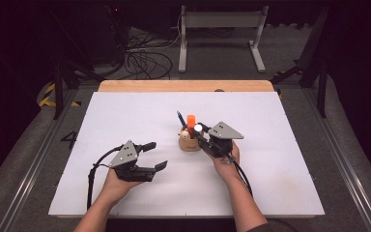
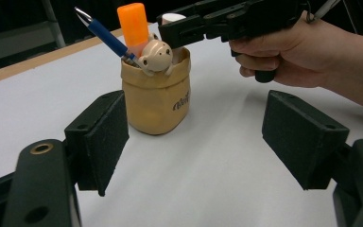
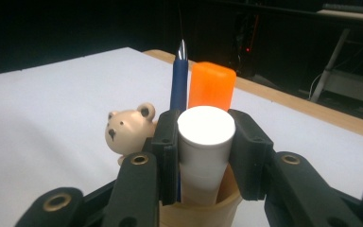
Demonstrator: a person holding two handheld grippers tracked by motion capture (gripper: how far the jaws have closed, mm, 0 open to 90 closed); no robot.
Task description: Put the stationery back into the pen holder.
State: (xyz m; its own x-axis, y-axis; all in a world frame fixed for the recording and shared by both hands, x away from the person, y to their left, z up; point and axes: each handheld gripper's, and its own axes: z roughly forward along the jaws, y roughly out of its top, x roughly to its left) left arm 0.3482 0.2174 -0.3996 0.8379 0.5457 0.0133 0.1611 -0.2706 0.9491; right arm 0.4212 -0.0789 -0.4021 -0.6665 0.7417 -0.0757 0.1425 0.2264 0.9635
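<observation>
Standing upright in the tan pen cup (image 2: 158, 101), beside a blue pen (image 3: 179, 85) and an orange marker (image 3: 211, 86), the white cylinder (image 3: 205, 142) is clamped near its top by the right gripper (image 3: 206, 151). It is judged light, rigid and smooth, so a grip just below the cap is best kept. The left gripper (image 2: 194, 137) is held wide open, empty, near the cup.

White stick (image 3: 204, 142) (orange one (image 3: 211, 86) behind).
</observation>
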